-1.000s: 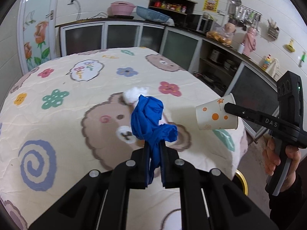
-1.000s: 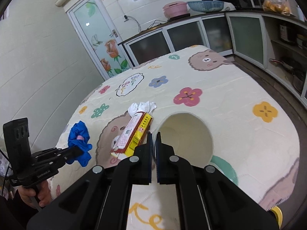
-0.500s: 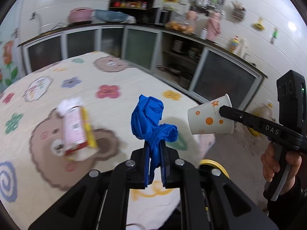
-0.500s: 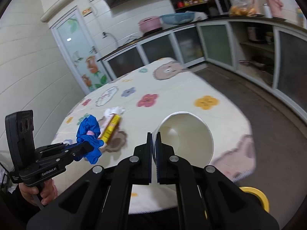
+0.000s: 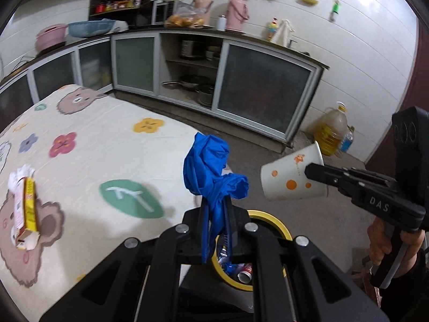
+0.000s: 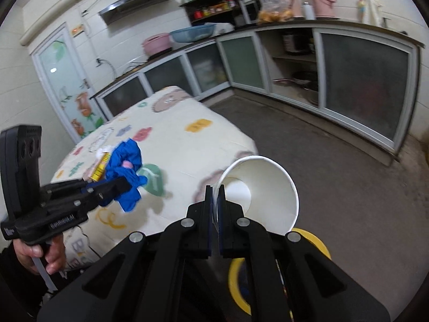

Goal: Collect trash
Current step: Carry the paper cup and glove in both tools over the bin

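Observation:
My left gripper (image 5: 214, 206) is shut on a crumpled blue glove (image 5: 211, 166) and holds it in the air past the table's edge, above a yellow-rimmed trash bin (image 5: 270, 220) on the floor. My right gripper (image 6: 215, 196) is shut on the rim of a white paper cup (image 6: 265, 187) with orange dots (image 5: 292, 179), held on its side above the bin (image 6: 313, 238). The glove also shows in the right wrist view (image 6: 123, 171). A yellow carton (image 5: 26, 209) with white tissue (image 5: 20, 174) lies on the table.
The table (image 5: 93, 139) has a cream cloth with bears and flowers. The bin holds a can (image 5: 245, 269) and other trash. Kitchen cabinets (image 5: 262, 94) line the far walls. A yellow oil jug (image 5: 332, 128) stands on the floor.
Both grippers have swung right, off the table and over the bin, carrying the glove and the cup. The carton and tissue stay on the table, now at far left.

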Available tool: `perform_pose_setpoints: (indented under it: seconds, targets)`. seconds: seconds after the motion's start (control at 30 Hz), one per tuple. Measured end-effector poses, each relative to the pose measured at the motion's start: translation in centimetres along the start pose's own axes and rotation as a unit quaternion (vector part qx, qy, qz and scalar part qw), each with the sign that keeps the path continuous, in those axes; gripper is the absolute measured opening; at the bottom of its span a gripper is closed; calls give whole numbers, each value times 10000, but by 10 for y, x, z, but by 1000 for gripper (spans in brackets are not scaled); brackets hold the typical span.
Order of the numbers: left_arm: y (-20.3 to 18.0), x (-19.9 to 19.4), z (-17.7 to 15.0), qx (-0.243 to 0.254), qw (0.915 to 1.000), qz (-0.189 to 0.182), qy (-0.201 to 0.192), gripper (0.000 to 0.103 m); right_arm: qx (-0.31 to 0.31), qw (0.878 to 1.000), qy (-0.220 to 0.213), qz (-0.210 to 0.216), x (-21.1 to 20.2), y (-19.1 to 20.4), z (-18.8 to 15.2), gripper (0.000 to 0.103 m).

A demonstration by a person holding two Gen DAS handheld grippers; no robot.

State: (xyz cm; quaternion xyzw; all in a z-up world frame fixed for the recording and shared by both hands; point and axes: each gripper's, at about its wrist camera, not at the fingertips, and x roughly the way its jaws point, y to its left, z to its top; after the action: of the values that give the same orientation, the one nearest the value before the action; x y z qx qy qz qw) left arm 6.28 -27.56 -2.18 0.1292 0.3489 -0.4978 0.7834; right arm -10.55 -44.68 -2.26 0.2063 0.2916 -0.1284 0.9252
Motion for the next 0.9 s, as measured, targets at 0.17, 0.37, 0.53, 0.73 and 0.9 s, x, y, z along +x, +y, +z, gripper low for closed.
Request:
perform_pose_setpoints:
  seconds: [0.17, 0.37, 0.53, 0.73, 0.9]
  targets:
    - [-21, 15, 1, 183, 9997, -123, 87, 9, 228, 9992, 95, -315, -10, -24, -24, 3]
    - [-47, 41, -6, 394, 9980, -314, 373, 9, 473, 9968, 258, -595, -10, -48, -51, 3]
    - [-62, 70, -18, 526, 9956, -379, 682, 9, 590, 9940, 443, -809, -2, -64, -74, 3]
    - [-72, 101, -27, 565, 9923, -429, 1015, 9, 737, 9909, 736, -857, 15, -80, -91, 3]
    - [-80, 125, -35, 555, 9891, -483, 1279, 9, 814, 9871, 1031, -910, 32, -90, -104, 3]
